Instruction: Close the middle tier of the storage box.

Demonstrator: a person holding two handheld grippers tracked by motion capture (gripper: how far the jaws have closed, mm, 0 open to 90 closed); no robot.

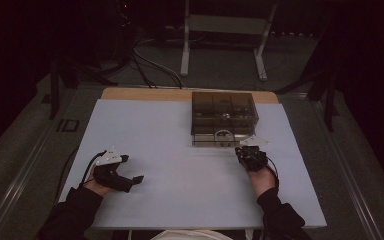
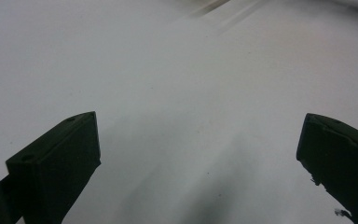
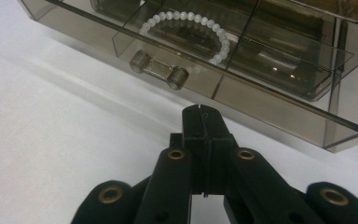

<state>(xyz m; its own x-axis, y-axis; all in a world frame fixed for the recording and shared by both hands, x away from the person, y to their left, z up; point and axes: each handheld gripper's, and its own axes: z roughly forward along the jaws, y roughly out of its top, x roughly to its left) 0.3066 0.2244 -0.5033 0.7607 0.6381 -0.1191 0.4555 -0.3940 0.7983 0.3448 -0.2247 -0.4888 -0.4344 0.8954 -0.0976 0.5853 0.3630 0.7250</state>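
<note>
A smoky clear plastic drawer box point(image 1: 224, 116) stands at the back middle of the white table point(image 1: 180, 165). Its drawer point(image 3: 242, 79) is pulled out a little and holds a white bead bracelet point(image 3: 200, 28); a clear bar handle point(image 3: 159, 70) sits on the drawer front. My right gripper point(image 3: 202, 112) is shut with nothing in it, its tip just short of the drawer front and a bit to the side of the handle point(image 1: 244, 150). My left gripper point(image 2: 198, 149) is open over bare table at the left point(image 1: 136, 179), its jaws wide apart.
A wooden strip point(image 1: 145, 93) edges the table's far side. Beyond it, on the dark floor, are a grey metal stand point(image 1: 225, 30) and cables point(image 1: 150, 65). The person's dark sleeves point(image 1: 80, 210) come in at the bottom.
</note>
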